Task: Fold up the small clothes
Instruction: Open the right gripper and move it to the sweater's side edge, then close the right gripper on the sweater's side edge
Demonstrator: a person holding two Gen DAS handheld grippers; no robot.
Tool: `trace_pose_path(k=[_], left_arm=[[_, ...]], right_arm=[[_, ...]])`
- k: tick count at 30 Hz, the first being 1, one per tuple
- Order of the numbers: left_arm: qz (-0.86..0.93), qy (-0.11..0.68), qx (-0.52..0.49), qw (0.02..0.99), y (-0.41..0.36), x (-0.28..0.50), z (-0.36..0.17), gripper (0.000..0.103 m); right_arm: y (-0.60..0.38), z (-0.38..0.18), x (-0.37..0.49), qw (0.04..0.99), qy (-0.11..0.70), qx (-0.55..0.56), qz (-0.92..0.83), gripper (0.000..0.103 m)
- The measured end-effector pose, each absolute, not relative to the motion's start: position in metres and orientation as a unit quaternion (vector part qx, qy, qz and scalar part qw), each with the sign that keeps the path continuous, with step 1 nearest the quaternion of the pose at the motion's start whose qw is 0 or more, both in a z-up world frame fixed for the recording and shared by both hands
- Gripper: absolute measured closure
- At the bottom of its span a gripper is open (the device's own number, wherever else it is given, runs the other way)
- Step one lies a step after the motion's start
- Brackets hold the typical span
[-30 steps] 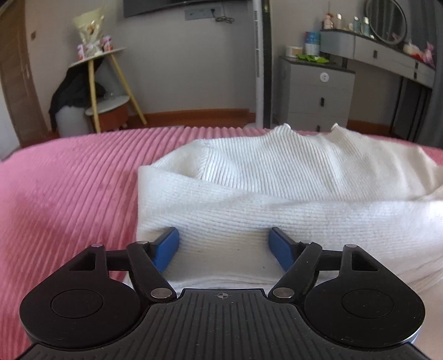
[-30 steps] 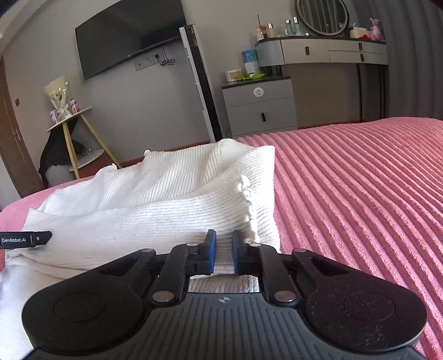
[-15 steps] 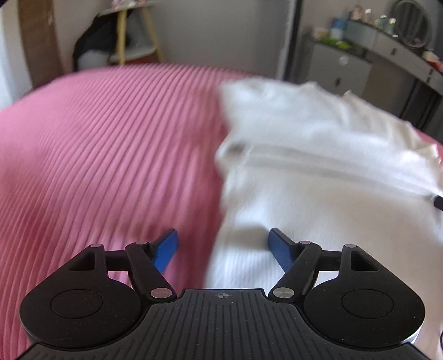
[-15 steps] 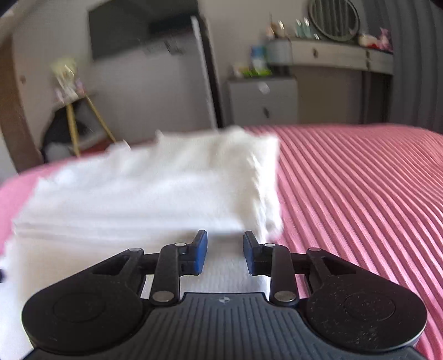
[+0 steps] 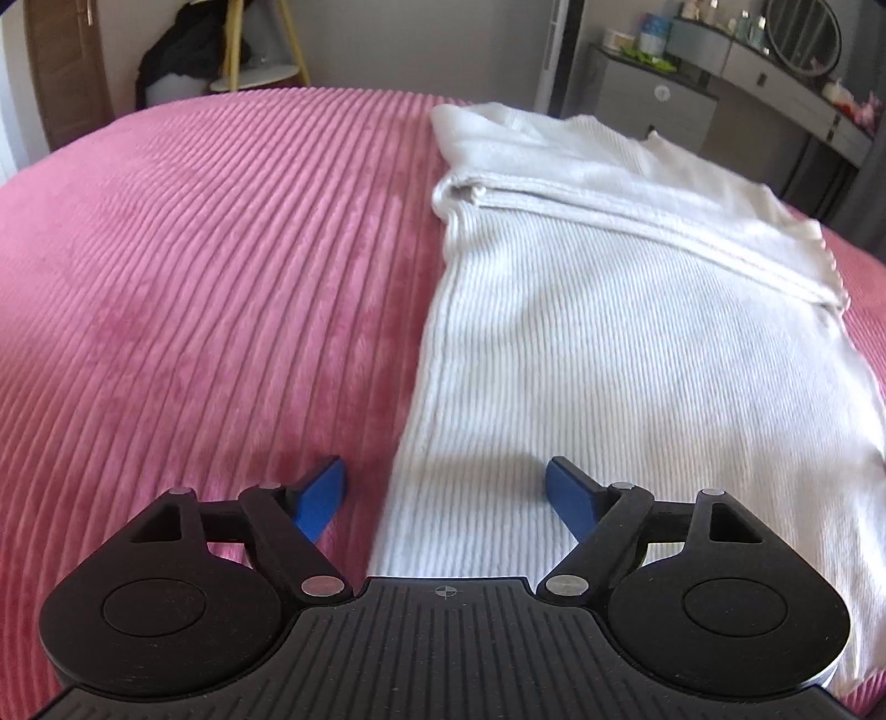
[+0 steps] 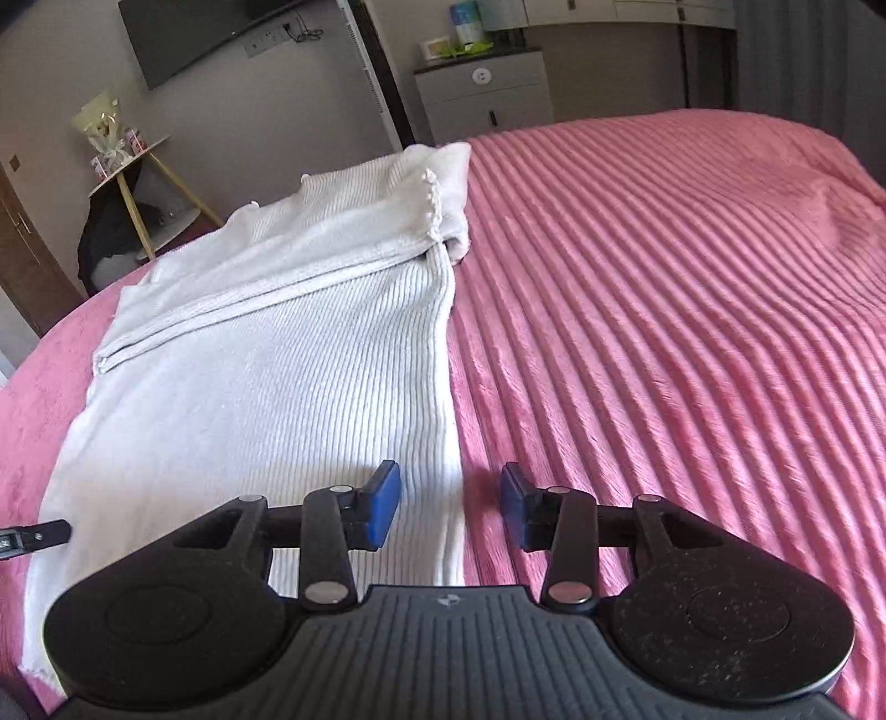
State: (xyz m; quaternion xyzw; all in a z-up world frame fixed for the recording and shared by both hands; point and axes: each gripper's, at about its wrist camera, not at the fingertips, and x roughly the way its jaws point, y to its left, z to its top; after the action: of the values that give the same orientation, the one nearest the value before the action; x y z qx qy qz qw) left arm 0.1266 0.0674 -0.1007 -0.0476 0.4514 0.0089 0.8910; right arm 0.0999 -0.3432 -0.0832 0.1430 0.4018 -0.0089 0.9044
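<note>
A white ribbed sweater [image 5: 637,343] lies flat on a pink ribbed bedspread [image 5: 194,277], its far part folded over into a thick band. The left gripper [image 5: 446,487] hangs low over the sweater's left side edge with its blue fingers spread wide apart, holding nothing; the edge runs forward between them, one finger over bare bedspread and the other over the knit. The right gripper [image 6: 448,501] is likewise spread apart and empty, straddling the sweater's [image 6: 277,360] right side edge, with its left finger over the knit and its right finger over the bedspread [image 6: 664,332]. Out past each gripper's outer finger the bedspread is bare, wide and smooth. Ahead of both, the folded band rises slightly above the flat cloth. Beyond the bed's far edge stand a grey drawer unit [image 6: 484,91], a yellow-legged side table [image 6: 138,183] and a wall-mounted screen [image 6: 188,39], all well away from the sweater.
</note>
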Motion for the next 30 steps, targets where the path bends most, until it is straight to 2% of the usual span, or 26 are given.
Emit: trace_pose_path(k=[2,12,14,30], left_arm=[[0.004,0.456,-0.051,0.888,0.064,0.122,-0.1,0.019],[0.007,0.469,-0.041,0.882,0.059,0.106,-0.1,0.019],[0.008,0.474,-0.046,0.879,0.061,0.102,-0.1,0.019],[-0.001,0.465,-0.069,0.883,0.066,0.078,-0.086,0.019]], right_arm=[[-0.342,-0.077,0.093,0.903,0.404,0.142,-0.009,0.058],[-0.333,-0.069,0.065,0.886,0.44,0.147,0.001,0.054],[-0.334,-0.068,0.061,0.878,0.45,0.161,0.005,0.047],[-0.329,-0.074,0.057,0.824,0.545,0.156,0.018,0.048]])
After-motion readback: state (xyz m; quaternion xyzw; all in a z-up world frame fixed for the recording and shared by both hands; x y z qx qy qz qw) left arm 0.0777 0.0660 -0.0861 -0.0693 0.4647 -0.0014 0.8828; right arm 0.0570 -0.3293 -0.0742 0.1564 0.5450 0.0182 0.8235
